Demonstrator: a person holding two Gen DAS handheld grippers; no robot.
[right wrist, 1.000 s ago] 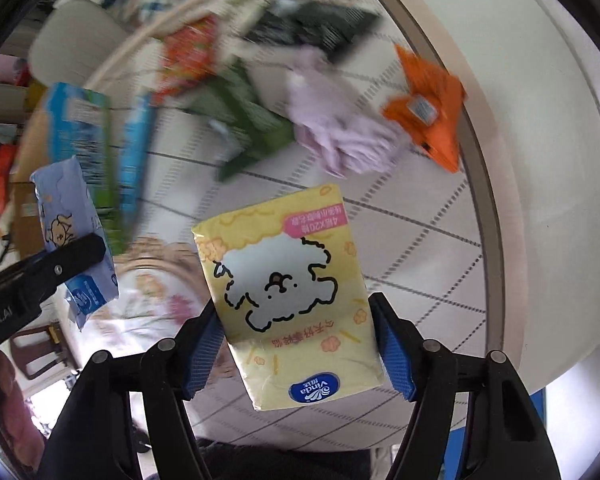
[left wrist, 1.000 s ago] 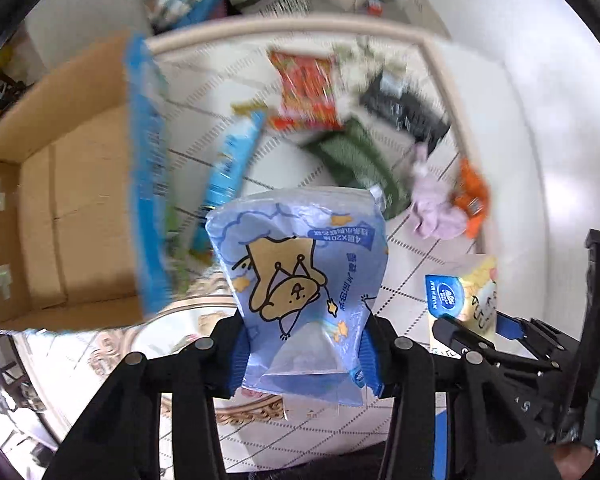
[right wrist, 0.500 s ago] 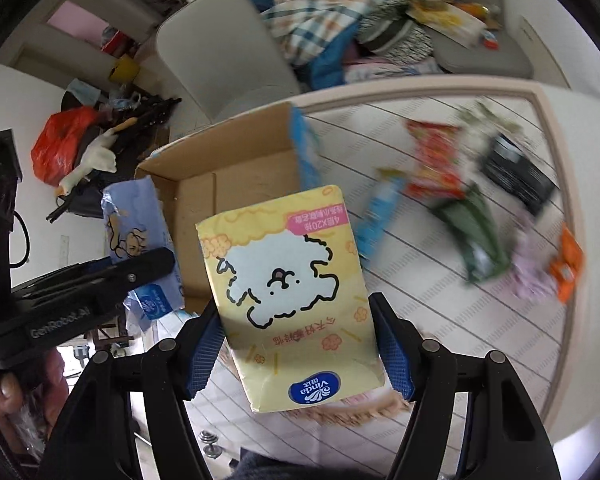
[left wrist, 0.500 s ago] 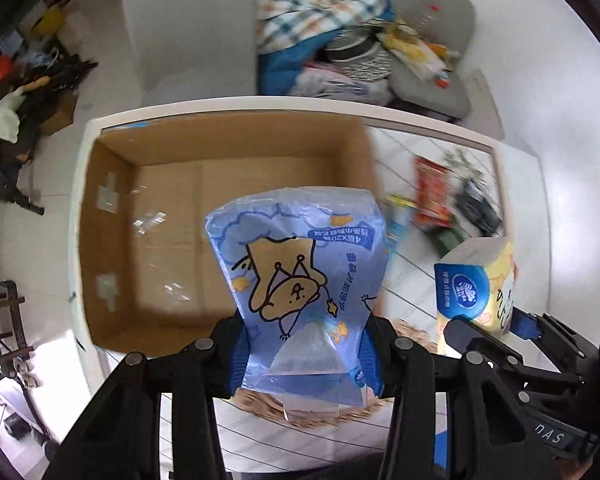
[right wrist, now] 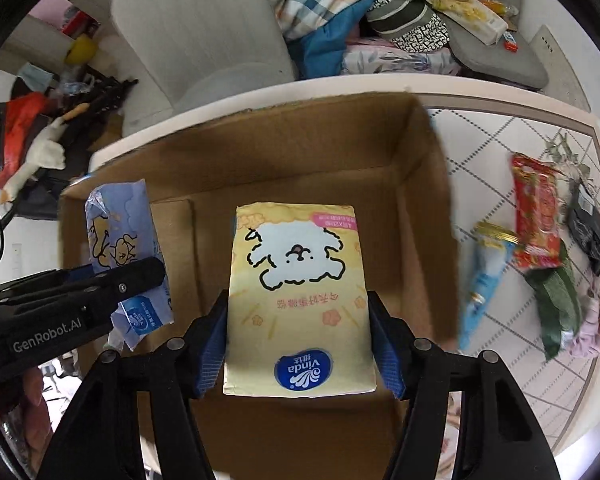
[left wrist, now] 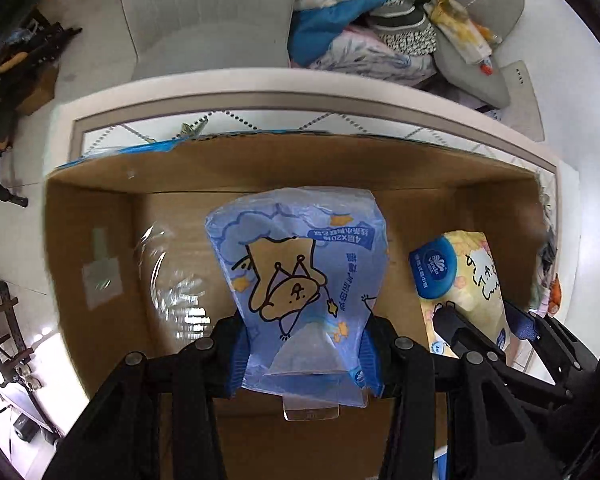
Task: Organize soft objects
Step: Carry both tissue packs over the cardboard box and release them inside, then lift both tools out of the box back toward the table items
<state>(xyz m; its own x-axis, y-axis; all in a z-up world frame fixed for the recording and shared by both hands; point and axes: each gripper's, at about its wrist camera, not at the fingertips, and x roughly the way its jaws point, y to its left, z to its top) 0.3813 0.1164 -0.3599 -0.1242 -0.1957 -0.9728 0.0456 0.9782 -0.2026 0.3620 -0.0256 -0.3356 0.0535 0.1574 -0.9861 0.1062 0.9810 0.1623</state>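
Tissue packs [left wrist: 300, 280] over cardboard box [left wrist: 100, 248]

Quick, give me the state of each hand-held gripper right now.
Left hand-held gripper: shut on the blue tissue pack.
Right hand-held gripper: shut on the yellow tissue pack.

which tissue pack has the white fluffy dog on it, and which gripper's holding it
The yellow tissue pack, clamped in the right gripper over the cardboard box. The left gripper holds the blue tissue pack, which shows a brown bear.
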